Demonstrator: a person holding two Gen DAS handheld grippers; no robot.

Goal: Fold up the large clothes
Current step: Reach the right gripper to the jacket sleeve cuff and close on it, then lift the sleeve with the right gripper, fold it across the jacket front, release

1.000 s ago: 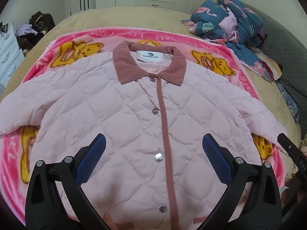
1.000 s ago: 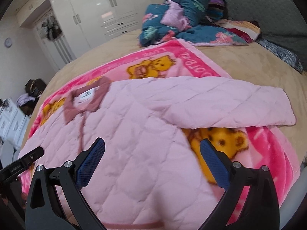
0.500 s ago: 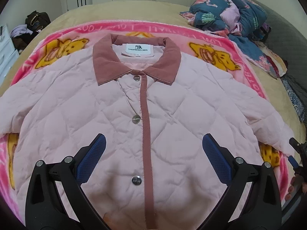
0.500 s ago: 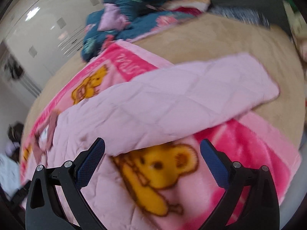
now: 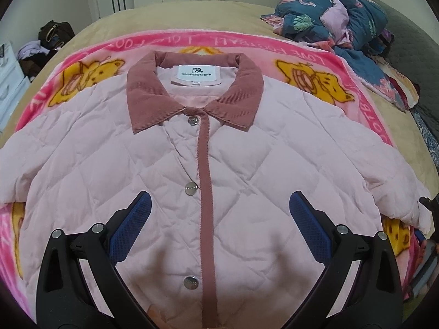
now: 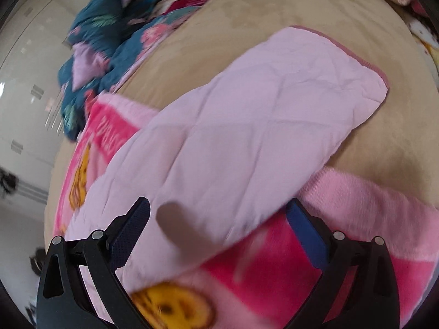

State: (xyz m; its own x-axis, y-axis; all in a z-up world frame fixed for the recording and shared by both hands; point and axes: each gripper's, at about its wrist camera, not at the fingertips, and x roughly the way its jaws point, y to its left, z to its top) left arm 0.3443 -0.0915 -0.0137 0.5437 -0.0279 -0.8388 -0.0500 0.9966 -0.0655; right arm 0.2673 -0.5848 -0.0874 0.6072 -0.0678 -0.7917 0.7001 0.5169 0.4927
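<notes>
Jacket flat on blanket, collar at 12 o'clock, left gripper spread above its front, right gripper spread over sleeve pointing to 1 o'clock.

Left gripper hovering level, jaws spreading wide, gripping nothing. Right gripper tilting sideways, jaws also gaping wide, nothing between blue pads; view motion-blurred.

Bare bed lies open beyond the sleeve end (no clutter there). A heap of bedding blocks the far right corner; bags crowd the left.
</notes>
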